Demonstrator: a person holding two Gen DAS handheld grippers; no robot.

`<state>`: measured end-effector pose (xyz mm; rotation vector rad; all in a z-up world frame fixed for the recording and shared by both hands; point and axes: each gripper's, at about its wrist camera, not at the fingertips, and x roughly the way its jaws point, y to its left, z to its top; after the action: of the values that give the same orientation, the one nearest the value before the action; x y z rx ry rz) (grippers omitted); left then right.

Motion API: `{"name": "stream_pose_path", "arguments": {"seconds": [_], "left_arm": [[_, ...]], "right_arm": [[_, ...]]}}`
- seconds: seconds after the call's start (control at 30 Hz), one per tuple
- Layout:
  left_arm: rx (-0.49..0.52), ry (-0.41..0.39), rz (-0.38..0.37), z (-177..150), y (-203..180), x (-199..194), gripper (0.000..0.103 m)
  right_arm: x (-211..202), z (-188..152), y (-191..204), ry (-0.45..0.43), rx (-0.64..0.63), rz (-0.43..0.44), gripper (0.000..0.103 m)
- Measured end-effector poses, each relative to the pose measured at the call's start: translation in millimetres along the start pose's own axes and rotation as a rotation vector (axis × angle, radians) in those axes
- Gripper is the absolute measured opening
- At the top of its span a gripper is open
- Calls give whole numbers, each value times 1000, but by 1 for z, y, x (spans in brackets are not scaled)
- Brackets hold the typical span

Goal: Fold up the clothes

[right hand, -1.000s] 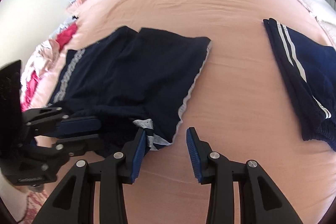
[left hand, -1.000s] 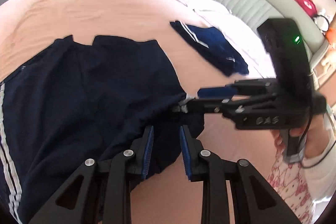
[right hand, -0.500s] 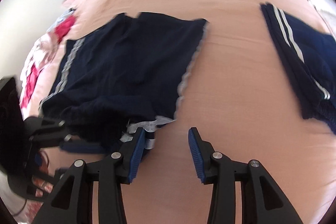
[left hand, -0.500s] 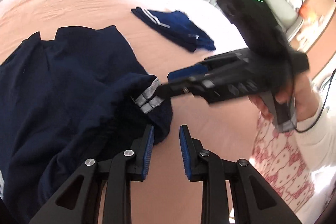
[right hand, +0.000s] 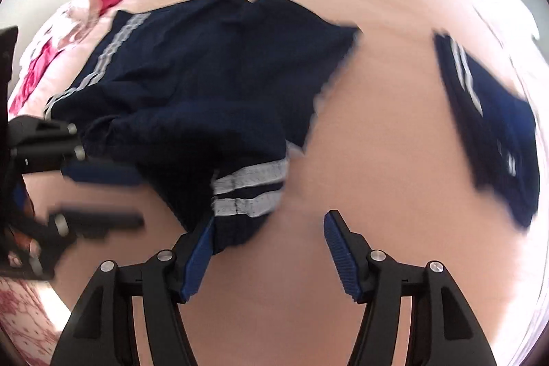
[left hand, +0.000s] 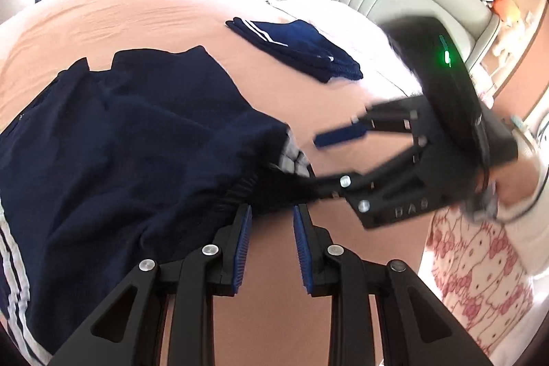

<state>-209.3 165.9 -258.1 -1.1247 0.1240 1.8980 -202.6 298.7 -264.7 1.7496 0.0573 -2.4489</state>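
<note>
On the bed (right hand: 377, 160), the dark navy shorts (right hand: 192, 84) are spread left of centre with the near edge bunched and one striped hem (right hand: 247, 191) turned over towards the camera. A folded pair (right hand: 497, 126) lies well apart at the right. From here, the bunched waistband on the left could be dragged into deeper creases if it is caught by the left tongs (left hand: 271, 215) without a proper bite. In the middle, the turned hem could fall back unevenly as it is let go, so that a crooked fold would be left. On the right, the folded pair is judged safe unless the loose garment is swept across the sheet towards it. The left tongs are seen with their jaws only narrowly apart. Bare sheet shows between the pads, the gathered edge of the shorts lies at or just beyond their tips, and no pinch on it can be made out. The right tongs (right hand: 270, 218) are being opened at this moment and stand wide. The striped corner of the shorts rests against the left pad and reaches partway into the gap, while the other pad is clear of the cloth, so nothing is clamped.
</note>
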Motion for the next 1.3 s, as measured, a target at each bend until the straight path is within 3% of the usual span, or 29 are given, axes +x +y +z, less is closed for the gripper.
{"name": "stream_pose_path", "arguments": {"seconds": [0.1, 0.17, 0.23, 0.33, 0.47, 0.57, 0.67, 0.77, 0.9, 0.97, 1.03, 1.1, 1.17, 1.3], "left_arm": [[36, 35, 38, -3, 4, 3, 23], [45, 103, 62, -6, 4, 7, 23], [48, 120, 61, -8, 2, 3, 23], [50, 81, 54, -13, -1, -16, 23], [6, 2, 212, -12, 8, -28, 23], [-19, -22, 298, -5, 7, -24, 23], [-53, -61, 351, -1, 8, -28, 23], [-80, -19, 386, -12, 17, -34, 23], [-77, 68, 508, -41, 29, -62, 23], [-97, 103, 577, -53, 35, -80, 23], [-159, 91, 544, -59, 38, -98, 23], [-175, 72, 465, -57, 33, -107, 23], [-117, 47, 424, -59, 21, -108, 23], [-17, 77, 389, -44, 4, -76, 23]], "right_arm": [[-7, 4, -2, -55, 30, 26, 62], [-10, 11, 0, -81, 30, 9, 64], [4, 10, 1, 0, 0, -57, 64], [-6, -9, -1, 53, -58, -53, 64], [-36, -20, -6, -17, 10, -34, 64], [-34, -17, 11, -77, -28, -19, 64], [-22, -16, 18, -49, -37, -5, 64], [-12, -19, 19, -11, -24, 20, 64], [-38, -39, -8, -23, 35, -116, 64], [-49, -40, -5, -60, 26, -112, 64], [-58, -36, 4, -101, 13, -65, 64], [-59, -29, 21, -127, -17, -12, 64], [-48, -21, 41, -116, -80, -38, 64], [-17, -10, 63, -83, -144, -61, 64]]}}
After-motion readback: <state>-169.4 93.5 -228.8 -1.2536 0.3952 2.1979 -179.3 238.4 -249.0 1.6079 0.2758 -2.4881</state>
